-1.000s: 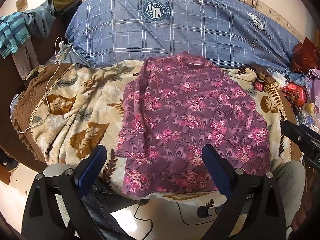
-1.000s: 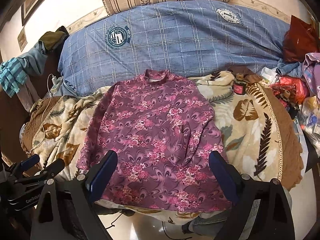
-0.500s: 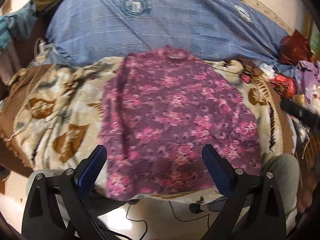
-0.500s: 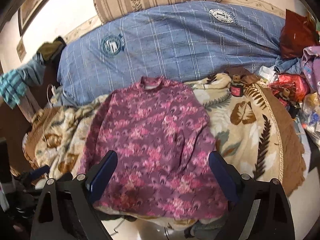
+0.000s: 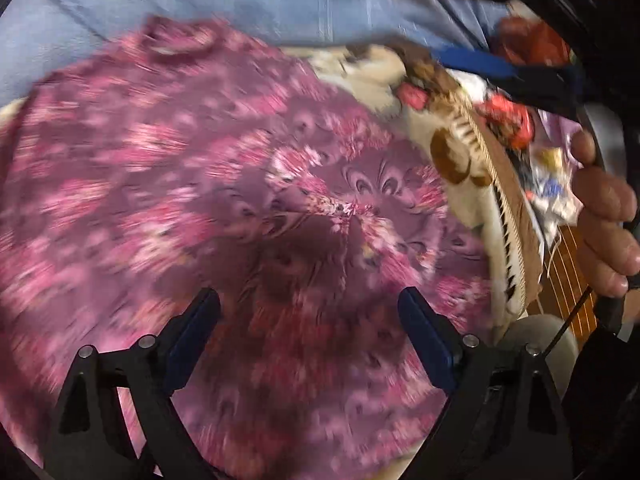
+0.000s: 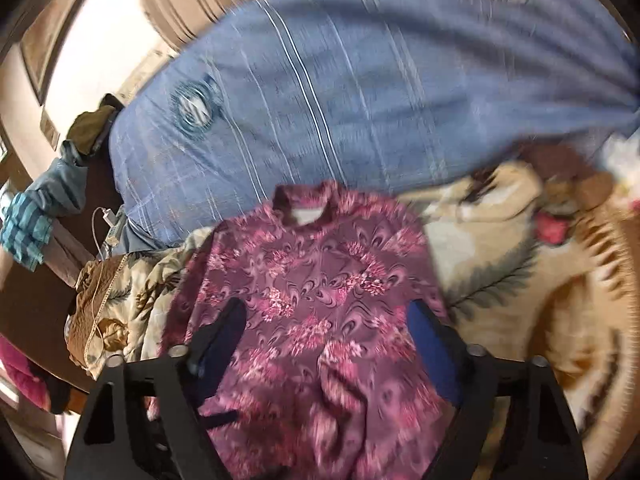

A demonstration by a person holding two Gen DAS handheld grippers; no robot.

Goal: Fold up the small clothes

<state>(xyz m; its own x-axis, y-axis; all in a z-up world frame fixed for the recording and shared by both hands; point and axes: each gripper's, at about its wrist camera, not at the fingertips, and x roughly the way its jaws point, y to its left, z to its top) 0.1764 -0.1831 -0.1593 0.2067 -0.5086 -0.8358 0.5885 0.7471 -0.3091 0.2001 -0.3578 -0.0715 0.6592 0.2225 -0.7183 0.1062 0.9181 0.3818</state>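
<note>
A purple-and-pink patterned top (image 5: 224, 184) lies flat on a cream leaf-print blanket (image 5: 452, 160), collar toward the far side. My left gripper (image 5: 308, 320) is open and empty, low over the top's right half. My right gripper (image 6: 328, 328) is open and empty, over the top (image 6: 316, 280) below its collar. The right gripper (image 5: 508, 70) also shows at the upper right of the left wrist view, with the hand that holds it. Both views are blurred by motion.
A blue plaid quilt (image 6: 360, 92) lies behind the top, with a striped pillow (image 6: 192, 4) above it. Red and mixed clutter (image 5: 516, 120) sits at the blanket's right edge. Clothes (image 6: 36, 216) and a white cable (image 6: 100, 240) are at the left.
Both grippers have moved forward and down, close over the top, which now fills the views. Jaws stayed open. The top has not visibly moved.
</note>
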